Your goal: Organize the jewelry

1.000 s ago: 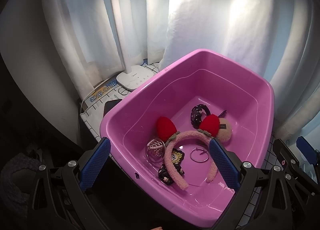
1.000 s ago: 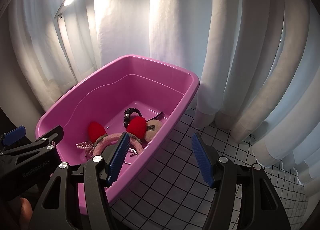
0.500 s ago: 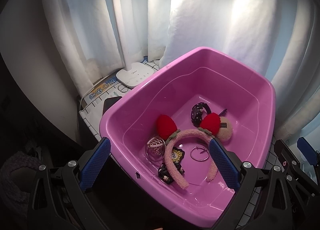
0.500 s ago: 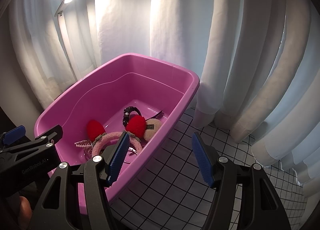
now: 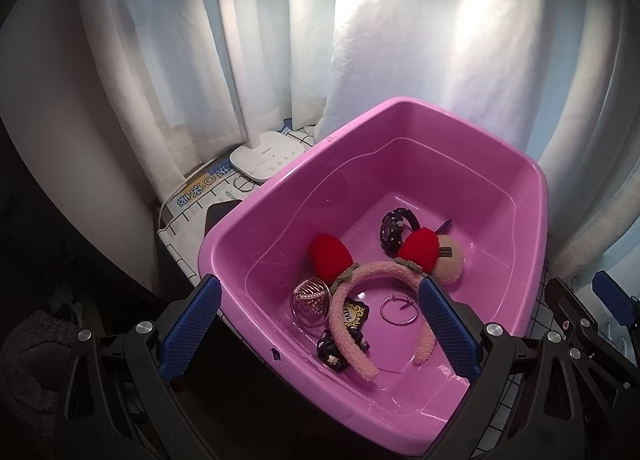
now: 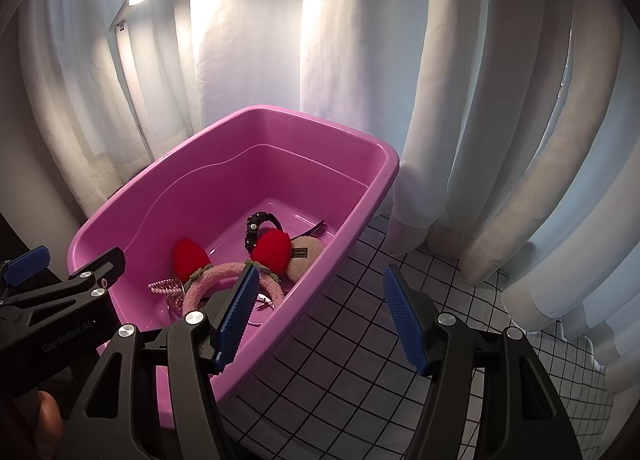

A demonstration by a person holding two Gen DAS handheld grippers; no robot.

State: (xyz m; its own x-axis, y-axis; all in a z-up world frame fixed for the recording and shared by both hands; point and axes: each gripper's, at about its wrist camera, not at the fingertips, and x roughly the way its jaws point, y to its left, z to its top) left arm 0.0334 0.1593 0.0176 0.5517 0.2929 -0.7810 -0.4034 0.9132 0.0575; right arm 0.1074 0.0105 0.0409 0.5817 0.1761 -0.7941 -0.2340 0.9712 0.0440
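1. Left gripper (image 5: 320, 330): jaws wide apart, nothing between pads, poised over near rim of pink tub (image 5: 536, 196).
2. Right gripper (image 6: 320, 316): jaws apart, empty, over checked cloth (image 6: 360, 340) just right of tub.
3. In tub: pink headband (image 5: 360, 324) with red ears, black watch (image 5: 394, 230), hoop earring (image 5: 398, 310), pearl clip (image 5: 312, 302), beige puff (image 5: 450, 262).
4. Behind tub: white lamp base (image 5: 268, 160), white curtain (image 5: 440, 40).
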